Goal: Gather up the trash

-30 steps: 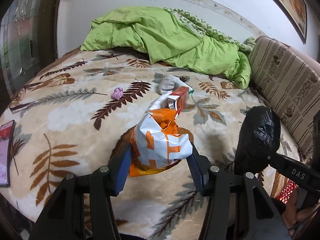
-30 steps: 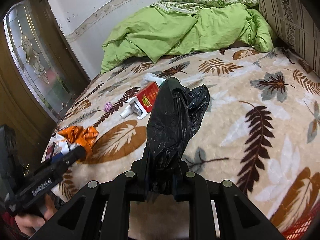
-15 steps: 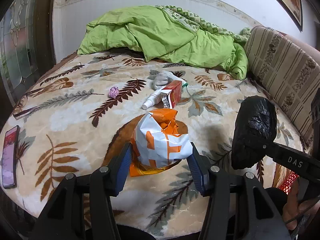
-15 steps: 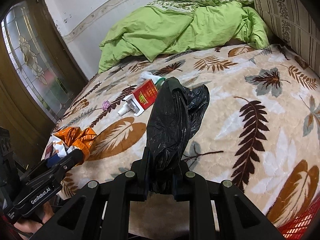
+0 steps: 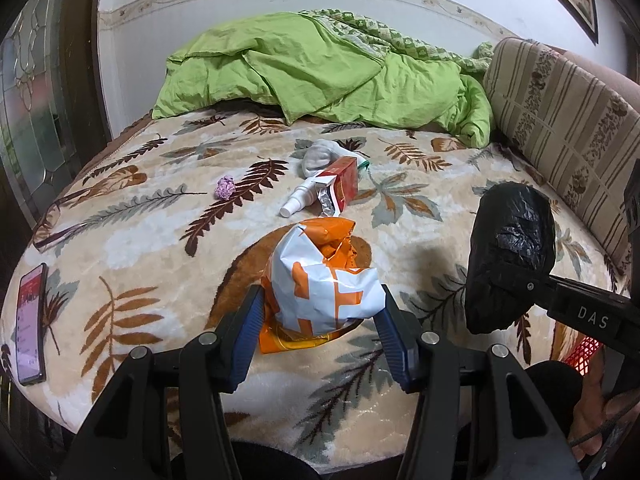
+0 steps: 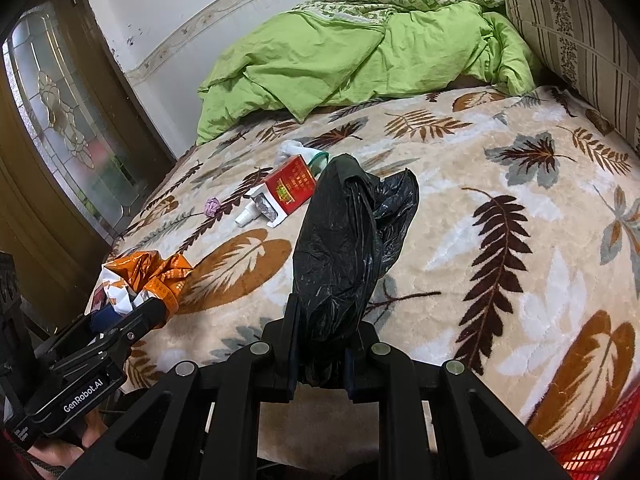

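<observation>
My left gripper [image 5: 320,320] is shut on a crumpled orange and white wrapper [image 5: 320,280], held above the near edge of the bed; the wrapper also shows in the right wrist view [image 6: 144,276]. My right gripper [image 6: 320,348] is shut on a black plastic bag [image 6: 344,240], which stands up between its fingers; the bag also shows in the left wrist view [image 5: 508,256]. On the blanket lie a red carton [image 5: 340,186], a white bottle [image 5: 302,200], a white sock [image 5: 320,156] and a small purple ball [image 5: 225,187].
A leaf-patterned blanket [image 5: 160,240] covers the bed. A green duvet [image 5: 320,76] is piled at the back. A striped headboard cushion [image 5: 560,120] stands at right. A phone [image 5: 30,328] lies at the left edge. A red basket [image 6: 600,444] sits low right.
Both grippers have drawn back from the bed, each keeping its load. The bed and the trash on it look farther away.
</observation>
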The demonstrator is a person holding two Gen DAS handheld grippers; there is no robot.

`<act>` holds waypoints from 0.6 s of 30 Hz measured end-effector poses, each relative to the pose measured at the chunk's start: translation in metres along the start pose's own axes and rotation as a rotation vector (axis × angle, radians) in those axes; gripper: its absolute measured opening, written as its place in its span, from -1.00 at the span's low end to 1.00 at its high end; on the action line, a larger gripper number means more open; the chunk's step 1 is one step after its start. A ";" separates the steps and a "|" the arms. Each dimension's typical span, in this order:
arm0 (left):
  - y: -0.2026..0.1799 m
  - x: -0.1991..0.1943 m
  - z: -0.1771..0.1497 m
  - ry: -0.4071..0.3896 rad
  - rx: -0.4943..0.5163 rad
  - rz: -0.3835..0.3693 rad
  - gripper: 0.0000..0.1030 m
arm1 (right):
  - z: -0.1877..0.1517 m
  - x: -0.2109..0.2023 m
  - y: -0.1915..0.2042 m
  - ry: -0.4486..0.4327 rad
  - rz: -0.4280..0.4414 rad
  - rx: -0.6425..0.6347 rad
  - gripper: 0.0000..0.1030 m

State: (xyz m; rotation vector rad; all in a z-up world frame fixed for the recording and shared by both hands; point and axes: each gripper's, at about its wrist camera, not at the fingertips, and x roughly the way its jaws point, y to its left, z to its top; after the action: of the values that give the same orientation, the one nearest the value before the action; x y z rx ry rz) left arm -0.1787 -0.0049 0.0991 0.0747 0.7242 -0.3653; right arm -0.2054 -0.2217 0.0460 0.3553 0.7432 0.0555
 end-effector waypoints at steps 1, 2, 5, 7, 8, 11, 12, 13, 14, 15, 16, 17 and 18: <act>-0.001 0.000 0.000 0.000 0.003 0.001 0.04 | 0.000 0.000 0.000 -0.001 0.000 0.001 -0.66; -0.002 0.000 0.000 0.001 0.006 0.001 0.04 | 0.000 -0.001 0.000 -0.001 0.000 0.001 -0.66; -0.003 0.000 0.000 0.003 0.011 0.004 0.04 | 0.000 -0.001 0.000 -0.001 0.000 0.000 -0.66; -0.003 0.000 0.000 0.003 0.014 0.005 0.04 | 0.000 -0.001 0.000 -0.002 0.000 -0.001 -0.65; -0.004 0.000 0.000 0.002 0.013 0.005 0.04 | 0.000 -0.001 0.000 -0.001 0.001 0.000 -0.65; -0.004 0.000 0.000 0.004 0.015 0.005 0.04 | 0.000 -0.001 0.000 -0.001 0.001 0.001 -0.65; -0.005 0.000 0.000 0.004 0.015 0.005 0.04 | 0.000 -0.001 0.000 -0.001 0.001 0.001 -0.65; -0.005 0.000 0.000 0.005 0.015 0.005 0.04 | 0.000 -0.001 0.000 -0.001 0.001 0.002 -0.65; -0.005 0.000 0.000 0.006 0.016 0.005 0.04 | 0.000 -0.001 0.000 -0.001 0.001 0.001 -0.65; -0.005 0.000 0.000 0.007 0.017 0.005 0.04 | 0.000 -0.001 0.000 -0.001 0.001 0.000 -0.65; -0.006 0.000 0.000 0.006 0.018 0.004 0.04 | 0.000 -0.001 0.000 -0.001 0.001 0.000 -0.65; -0.006 0.001 0.000 0.007 0.018 0.004 0.04 | 0.000 -0.001 0.000 -0.002 0.000 0.000 -0.65; -0.006 0.000 0.000 0.007 0.018 0.005 0.04 | 0.000 -0.001 0.000 -0.002 0.001 0.000 -0.65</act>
State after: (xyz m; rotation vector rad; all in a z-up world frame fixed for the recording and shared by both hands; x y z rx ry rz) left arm -0.1808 -0.0107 0.0989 0.0949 0.7276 -0.3671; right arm -0.2062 -0.2218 0.0463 0.3555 0.7415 0.0558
